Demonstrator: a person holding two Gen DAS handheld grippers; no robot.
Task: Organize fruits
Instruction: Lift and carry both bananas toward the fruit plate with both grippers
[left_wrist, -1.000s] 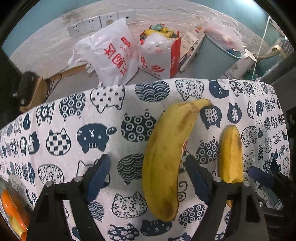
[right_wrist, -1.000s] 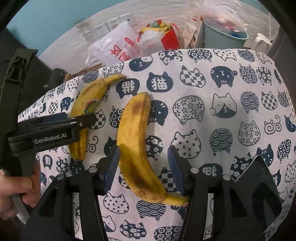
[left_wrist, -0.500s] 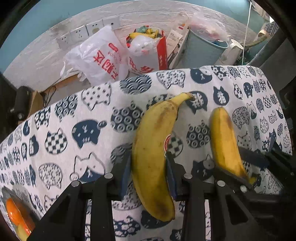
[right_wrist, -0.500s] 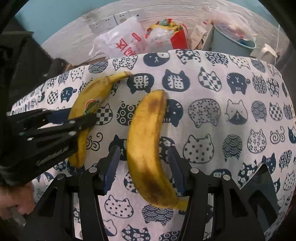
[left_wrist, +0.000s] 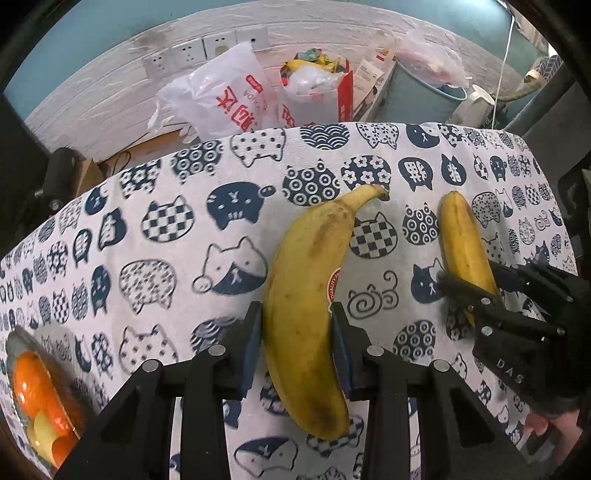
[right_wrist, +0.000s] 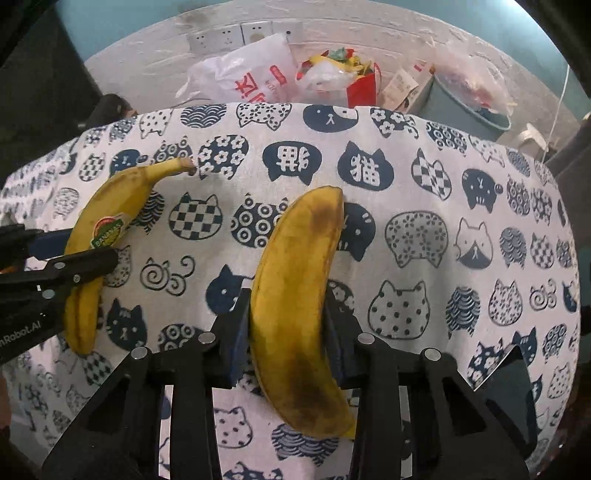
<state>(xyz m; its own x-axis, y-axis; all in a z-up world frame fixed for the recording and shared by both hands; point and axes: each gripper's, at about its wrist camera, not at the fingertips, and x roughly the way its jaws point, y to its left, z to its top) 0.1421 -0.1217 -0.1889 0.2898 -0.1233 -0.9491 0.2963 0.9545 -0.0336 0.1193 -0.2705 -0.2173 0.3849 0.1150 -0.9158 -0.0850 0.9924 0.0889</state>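
Note:
Two bananas are over a table with a cat-print cloth (left_wrist: 184, 229). My left gripper (left_wrist: 295, 343) is shut on the stickered banana (left_wrist: 306, 295), its blue pads pressing both sides. That banana also shows in the right wrist view (right_wrist: 99, 236). My right gripper (right_wrist: 284, 332) is shut on the browner banana (right_wrist: 295, 295), which also shows in the left wrist view (left_wrist: 465, 251) with the right gripper (left_wrist: 476, 295) around it. The bananas are side by side, a short gap apart.
A container with orange fruit pieces (left_wrist: 40, 398) sits at the cloth's left front edge. Behind the table are a white plastic bag (left_wrist: 225, 99), a red bag of rubbish (left_wrist: 317, 92) and a grey bin (left_wrist: 424, 92) against the wall.
Both grippers have closed from open onto their bananas. The left one moved right to centre on its banana. Both bananas now look slightly raised.

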